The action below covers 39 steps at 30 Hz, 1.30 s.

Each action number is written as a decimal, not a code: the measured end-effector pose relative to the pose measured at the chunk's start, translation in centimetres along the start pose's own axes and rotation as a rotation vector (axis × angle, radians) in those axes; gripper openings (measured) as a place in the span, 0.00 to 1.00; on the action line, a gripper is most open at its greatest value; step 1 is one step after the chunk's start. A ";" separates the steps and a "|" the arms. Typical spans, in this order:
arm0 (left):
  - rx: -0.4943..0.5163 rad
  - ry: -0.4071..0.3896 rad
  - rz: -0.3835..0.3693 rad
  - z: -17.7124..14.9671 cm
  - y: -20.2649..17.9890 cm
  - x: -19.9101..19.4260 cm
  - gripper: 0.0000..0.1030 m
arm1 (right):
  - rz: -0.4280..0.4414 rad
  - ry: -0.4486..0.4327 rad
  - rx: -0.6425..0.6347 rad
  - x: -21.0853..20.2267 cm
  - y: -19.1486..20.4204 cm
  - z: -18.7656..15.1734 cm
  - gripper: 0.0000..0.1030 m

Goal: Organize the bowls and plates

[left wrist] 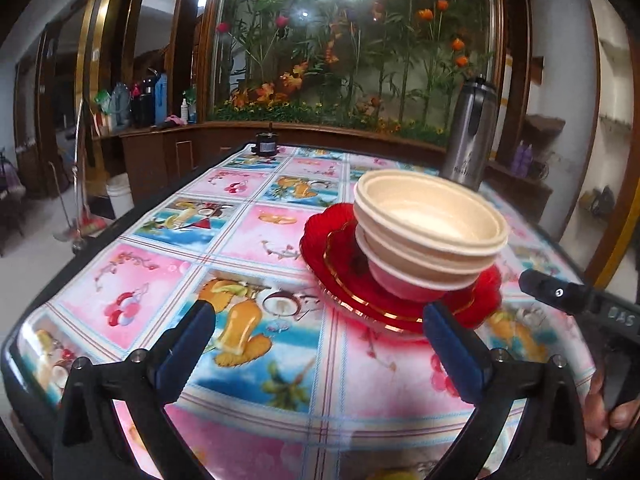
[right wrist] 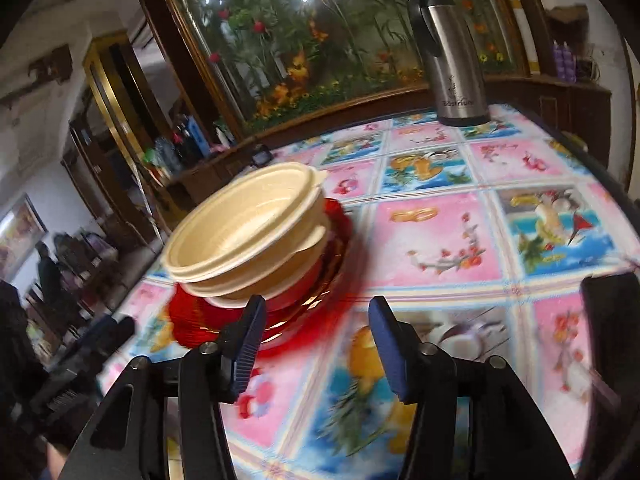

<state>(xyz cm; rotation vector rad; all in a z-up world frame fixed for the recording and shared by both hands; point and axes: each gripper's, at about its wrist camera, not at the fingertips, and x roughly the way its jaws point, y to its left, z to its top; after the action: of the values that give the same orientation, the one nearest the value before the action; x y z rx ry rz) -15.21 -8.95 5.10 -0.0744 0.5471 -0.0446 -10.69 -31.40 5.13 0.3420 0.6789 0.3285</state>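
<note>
A stack of cream bowls (left wrist: pixel 430 226) sits on a stack of red glass plates (left wrist: pixel 340 248) with gold rims, on the colourful patterned table. My left gripper (left wrist: pixel 318 320) is open and empty, just in front of and left of the plates. The right gripper's black body (left wrist: pixel 560 294) shows at the right edge of the left wrist view. In the right wrist view the bowls (right wrist: pixel 248 236) sit on the red plates (right wrist: pixel 328 276) at left centre. My right gripper (right wrist: pixel 318 318) is open and empty, its left finger close to the plates' near edge.
A steel thermos (left wrist: pixel 470 136) stands at the table's far right; it also shows in the right wrist view (right wrist: pixel 452 56). A small dark jar (left wrist: pixel 265 146) sits at the far edge. A flower mural and a wooden counter lie behind the table (left wrist: pixel 240 240).
</note>
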 end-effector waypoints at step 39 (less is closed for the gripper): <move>0.224 0.141 0.156 0.1 -3.1 2.0 1.00 | 0.052 0.168 -0.063 3.3 2.4 -2.0 0.78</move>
<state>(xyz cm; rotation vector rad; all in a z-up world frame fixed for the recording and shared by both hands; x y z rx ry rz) -13.46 -12.13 4.41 0.1913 0.6842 0.0412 -10.00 -27.52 2.81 0.2741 0.8238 0.4309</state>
